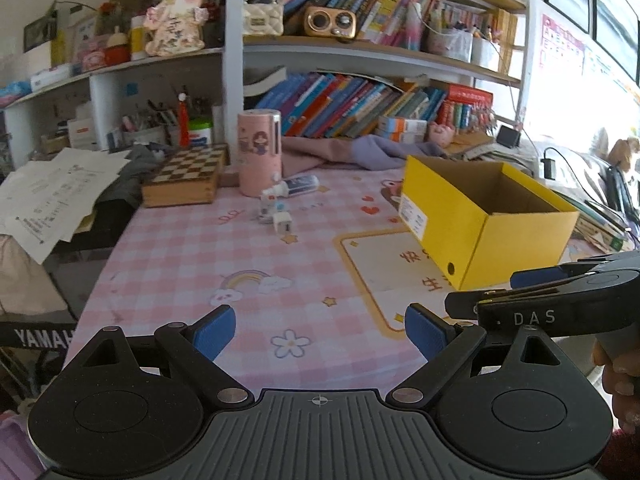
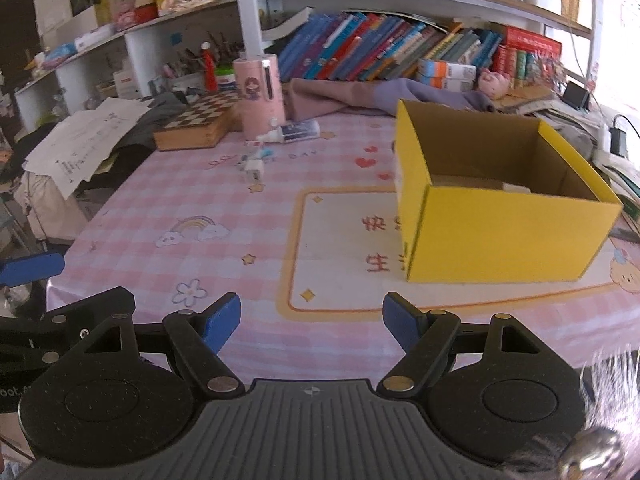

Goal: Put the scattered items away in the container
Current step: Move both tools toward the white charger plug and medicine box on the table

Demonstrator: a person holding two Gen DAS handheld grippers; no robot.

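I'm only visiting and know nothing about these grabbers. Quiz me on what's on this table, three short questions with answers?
1. True or false: the yellow box has a lid on.
2. Which stands upright: A) pink cylinder B) white tube C) white plug?
3. Fill in: both the left gripper and the right gripper hold ____.

Key: 1 false, its top is open. 2 A. 3 nothing; both are open above the pink checked cloth.

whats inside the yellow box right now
In the right wrist view, the yellow box shows brown inner walls and something pale on its floor. The near wall hides the rest.
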